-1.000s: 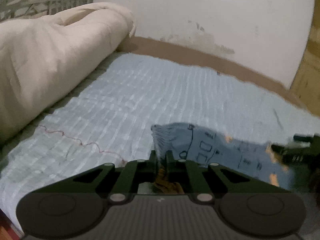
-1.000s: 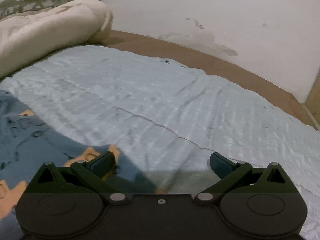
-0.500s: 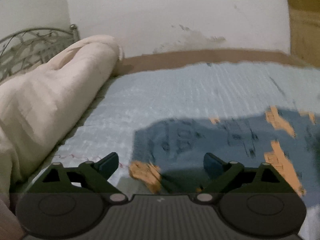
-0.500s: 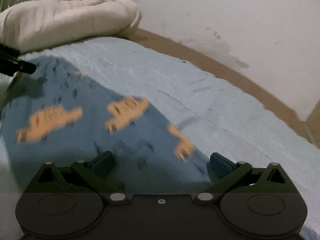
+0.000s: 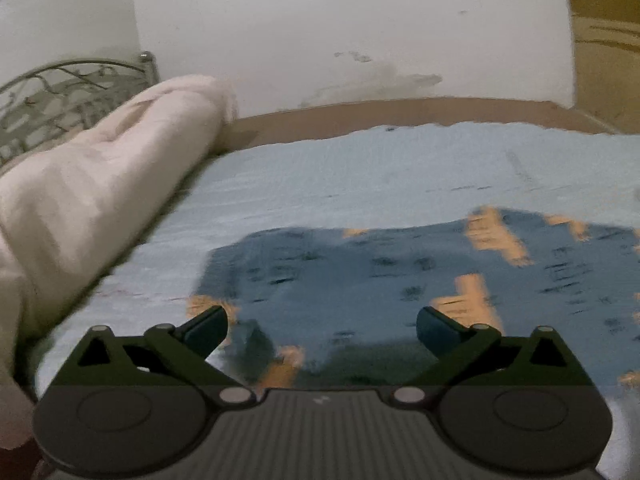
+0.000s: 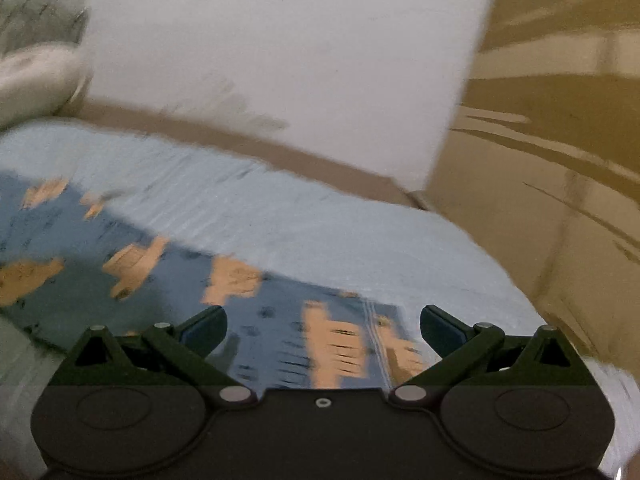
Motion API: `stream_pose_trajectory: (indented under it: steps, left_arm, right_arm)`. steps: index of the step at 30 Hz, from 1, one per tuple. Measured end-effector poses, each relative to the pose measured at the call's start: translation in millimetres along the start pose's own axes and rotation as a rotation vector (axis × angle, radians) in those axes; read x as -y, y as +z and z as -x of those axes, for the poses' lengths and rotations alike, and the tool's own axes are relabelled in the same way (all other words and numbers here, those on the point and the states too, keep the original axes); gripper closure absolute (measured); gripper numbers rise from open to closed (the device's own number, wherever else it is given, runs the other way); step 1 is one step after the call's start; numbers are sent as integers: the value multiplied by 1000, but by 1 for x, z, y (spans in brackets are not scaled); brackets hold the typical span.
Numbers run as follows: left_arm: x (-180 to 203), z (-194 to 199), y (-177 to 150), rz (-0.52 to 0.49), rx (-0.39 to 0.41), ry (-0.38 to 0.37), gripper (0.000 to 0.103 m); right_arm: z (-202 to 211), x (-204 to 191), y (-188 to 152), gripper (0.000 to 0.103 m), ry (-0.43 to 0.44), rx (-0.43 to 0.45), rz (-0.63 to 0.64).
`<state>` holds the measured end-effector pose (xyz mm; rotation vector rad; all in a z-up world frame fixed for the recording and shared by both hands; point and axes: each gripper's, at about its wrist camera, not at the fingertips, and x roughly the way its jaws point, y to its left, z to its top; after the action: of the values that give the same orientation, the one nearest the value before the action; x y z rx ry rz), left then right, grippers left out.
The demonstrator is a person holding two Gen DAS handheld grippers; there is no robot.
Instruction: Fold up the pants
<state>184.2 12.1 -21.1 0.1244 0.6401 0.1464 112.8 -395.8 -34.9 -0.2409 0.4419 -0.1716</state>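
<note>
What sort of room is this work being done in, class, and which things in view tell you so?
Most likely a bedroom: the pants lie on a bed with a light blue sheet, a rolled cream duvet beside it, and a metal headboard behind.

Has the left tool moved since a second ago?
Yes. The left tool let go of the pants and swung left; the rolled duvet now sits closer.

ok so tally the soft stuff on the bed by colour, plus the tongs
dark blue pants with orange print: 1
light blue bedspread: 1
cream rolled quilt: 1
black tongs, both open and empty: 2, left tongs and right tongs
total: 5
</note>
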Motion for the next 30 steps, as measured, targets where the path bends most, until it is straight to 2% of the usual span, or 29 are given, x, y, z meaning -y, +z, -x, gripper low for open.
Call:
stream_pose_trajectory:
  steps: [3,7,10,12,14,17,25,30]
  left_arm:
    - [27,9,6,-19,19,-93,1]
    - [72,15,15,-60,21,-217,1]
    - [105,13,16,-118,-30,-325,1]
    - [122,12,15,-150,-61,-371,1]
    - [135,10,12,-178,-79,-389,1]
    - [143,4,2,-204,-103,-376,1]
    - [130,3,-10,-160,-107,-383,0]
    - [128,2,-9,-159,-109,-382,0]
  right_arm:
    - [10,31,-13,1,3,8,-126]
    - [12,52,-30,1,55,-41,-250]
    - [12,64,-43,1,107,-60,-320]
    - [11,68,-47,1,139,-77,-365]
    - [9,71,-50,1,167,-101,-407]
    - [4,77,-53,1,222,-144,-506]
    - [-21,93,-44,1,357,-235,-737]
    - [-26,102,-49,3,296,-209,-939]
